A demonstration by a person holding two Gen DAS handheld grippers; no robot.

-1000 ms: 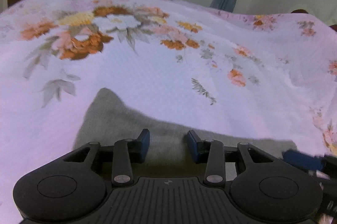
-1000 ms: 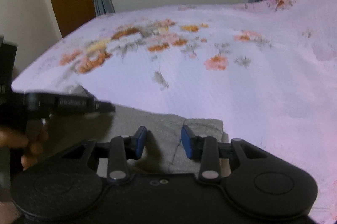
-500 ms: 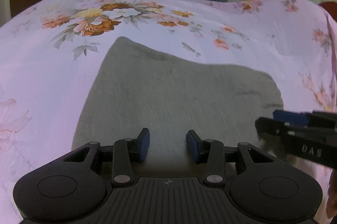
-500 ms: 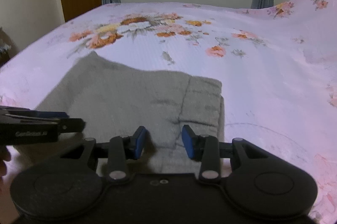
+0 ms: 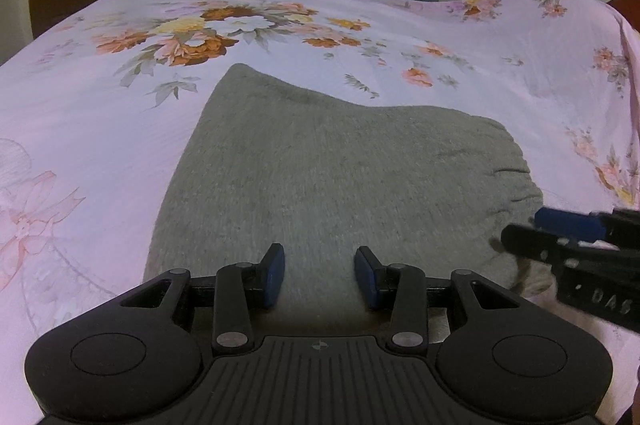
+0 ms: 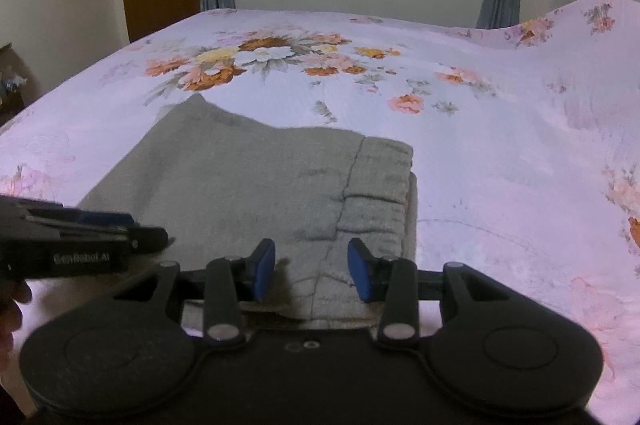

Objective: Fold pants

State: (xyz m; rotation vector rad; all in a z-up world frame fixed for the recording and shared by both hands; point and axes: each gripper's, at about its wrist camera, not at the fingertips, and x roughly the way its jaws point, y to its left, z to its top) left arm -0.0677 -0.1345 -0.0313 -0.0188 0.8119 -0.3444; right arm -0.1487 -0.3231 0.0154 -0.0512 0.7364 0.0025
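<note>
Right wrist view showed the grey knit pants [image 6: 256,185] already folded compactly on the floral bedspread [image 6: 500,153]; both grippers hovered open, empty.

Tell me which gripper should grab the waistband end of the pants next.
Right, probably. The right gripper is open directly over the waistband of the pants; the left gripper, also open, sits over plain fabric.

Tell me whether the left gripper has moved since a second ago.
Yes. The left gripper has pulled back and up: against the floral bedspread, far more of the folded grey pants now shows beyond its fingers.
</note>
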